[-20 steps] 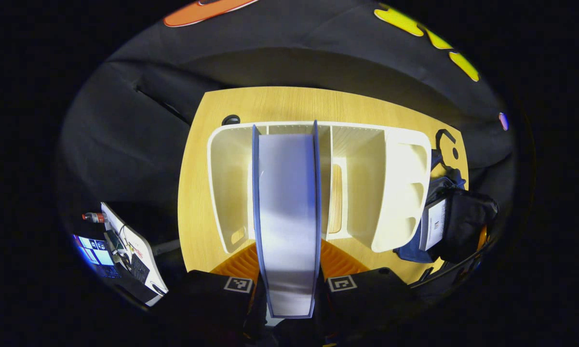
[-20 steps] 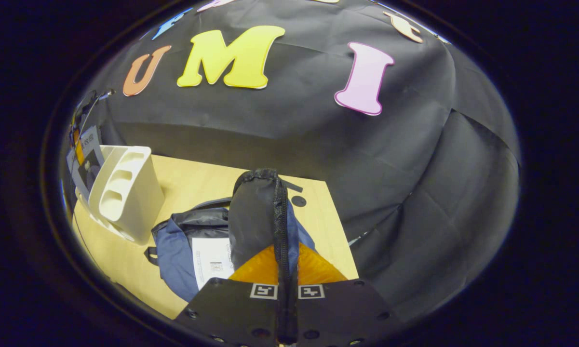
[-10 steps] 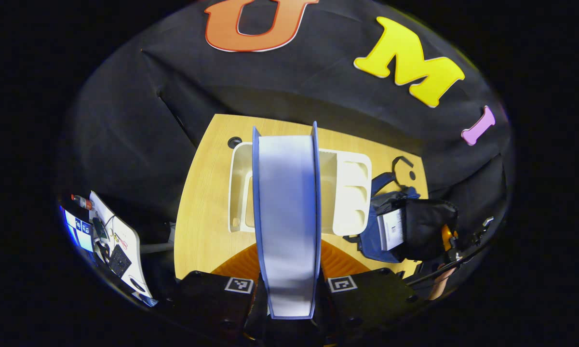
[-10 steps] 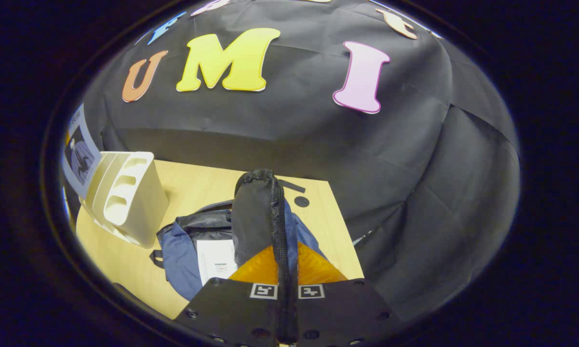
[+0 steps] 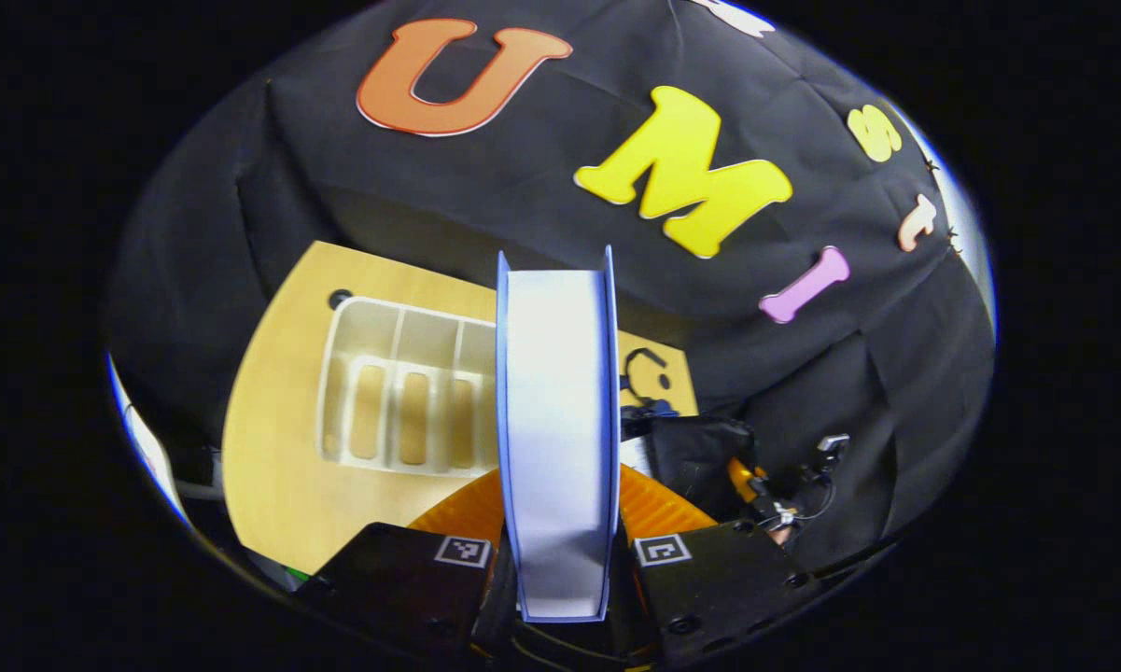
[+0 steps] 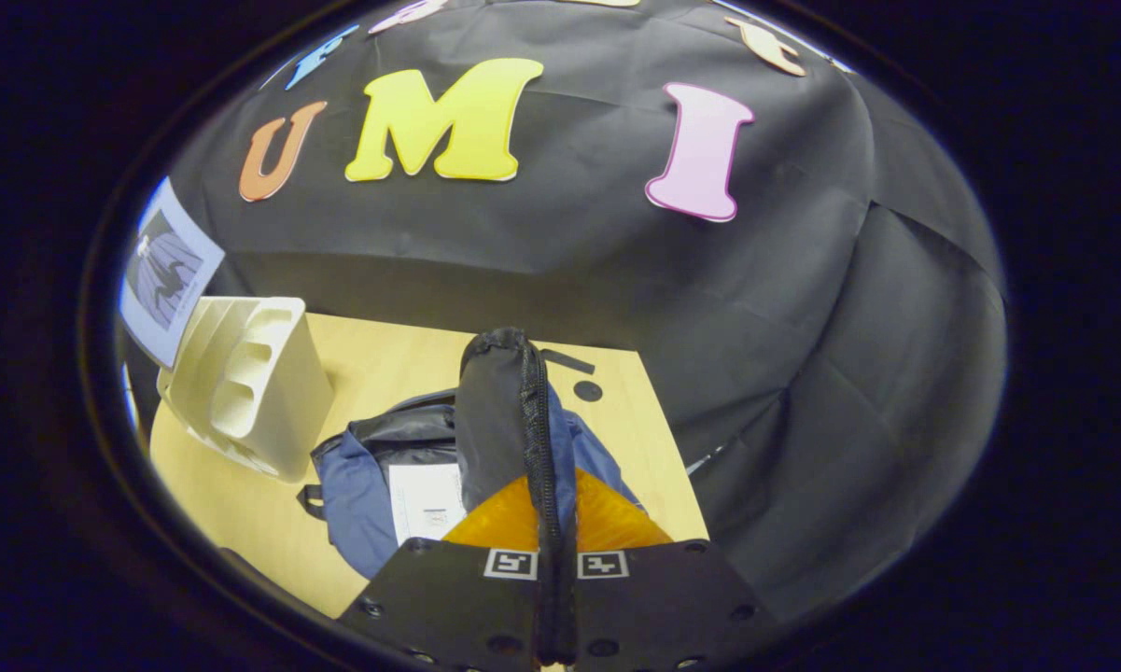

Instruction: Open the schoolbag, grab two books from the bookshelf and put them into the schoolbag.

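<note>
Blue-covered book with white page block (image 5: 557, 439): clamped between both fingers of the left gripper (image 5: 560, 560), fore-edge toward the camera, standing upright and lifted clear above the counter; in the right gripper view its cover (image 6: 163, 266) shows at the far left, above the bookshelf. White plastic bookshelf with three slotted compartments (image 5: 401, 397): standing on the pale wooden counter (image 5: 280, 467), toward its left part in the left gripper view, with bare wood in front of it and to its left; in the right gripper view the bookshelf (image 6: 252, 387) stands just left of the schoolbag with a strip of counter between them. Blue fabric schoolbag with black lining (image 6: 373, 481): lying on the counter (image 6: 616, 439) near its right half, mouth open, a white sheet or book (image 6: 427, 499) visible inside. Black zippered flap of the schoolbag (image 6: 509, 420): pinched between the closed fingers of the right gripper (image 6: 555, 565) and held upright, keeping the opening exposed. In the left gripper view the schoolbag (image 5: 700, 453) sits right of the held book, partly hidden by it, with the right gripper (image 5: 770, 499) beside it. Counter edges: far and right edges meet the black cloth wall (image 6: 803, 327); a small dark round hole (image 6: 588, 391) lies near the far right corner.
</note>
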Demonstrator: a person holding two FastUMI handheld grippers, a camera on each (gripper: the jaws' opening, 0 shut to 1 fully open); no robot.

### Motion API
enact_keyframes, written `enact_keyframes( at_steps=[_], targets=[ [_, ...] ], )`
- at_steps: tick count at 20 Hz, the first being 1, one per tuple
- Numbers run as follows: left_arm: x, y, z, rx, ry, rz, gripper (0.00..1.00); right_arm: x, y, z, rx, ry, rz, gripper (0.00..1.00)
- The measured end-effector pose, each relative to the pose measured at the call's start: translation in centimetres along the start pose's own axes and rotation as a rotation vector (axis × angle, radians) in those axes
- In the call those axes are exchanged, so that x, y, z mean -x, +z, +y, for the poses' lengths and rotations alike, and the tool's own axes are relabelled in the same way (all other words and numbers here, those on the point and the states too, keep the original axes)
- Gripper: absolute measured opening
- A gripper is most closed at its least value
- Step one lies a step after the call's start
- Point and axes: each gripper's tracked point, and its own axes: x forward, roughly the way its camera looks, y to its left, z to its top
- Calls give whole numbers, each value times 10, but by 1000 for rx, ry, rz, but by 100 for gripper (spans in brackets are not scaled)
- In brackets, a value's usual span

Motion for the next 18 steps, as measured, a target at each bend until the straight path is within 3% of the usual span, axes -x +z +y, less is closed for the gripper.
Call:
enact_keyframes(
  at_steps=[5,10,14,18],
  targets=[
    [-60,-39,-59,61,-168,23,42,-1,-3,3,22,9,0,1],
    [-132,-97,-70,113,-178,101,42,-4,-2,-1,22,20,2,1],
    [-185,-128,-73,106,-122,120,42,-5,-1,-7,23,25,4,1],
    [-226,-156,-87,155,-142,163,42,-6,-3,-14,8,31,11,1]
  ],
)
